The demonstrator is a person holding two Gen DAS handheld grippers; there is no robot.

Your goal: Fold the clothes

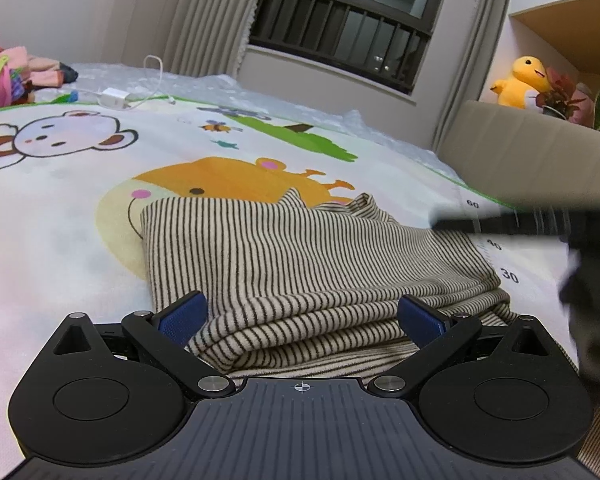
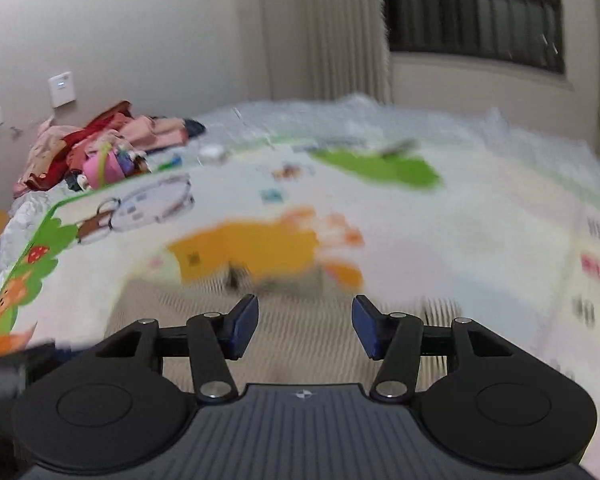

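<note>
Beige, dark-striped garment lies folded in layers on the cartoon-printed mat; edges slightly rumpled.

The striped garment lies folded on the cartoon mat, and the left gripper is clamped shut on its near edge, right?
Not quite. The left wrist view shows the left gripper open, its blue pads spread either side of the striped garment, which does lie folded on the cartoon mat.

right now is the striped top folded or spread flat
Folded: the striped top lies doubled on the cartoon mat, stacked layers showing along its near edge between the open left tongs.
</note>
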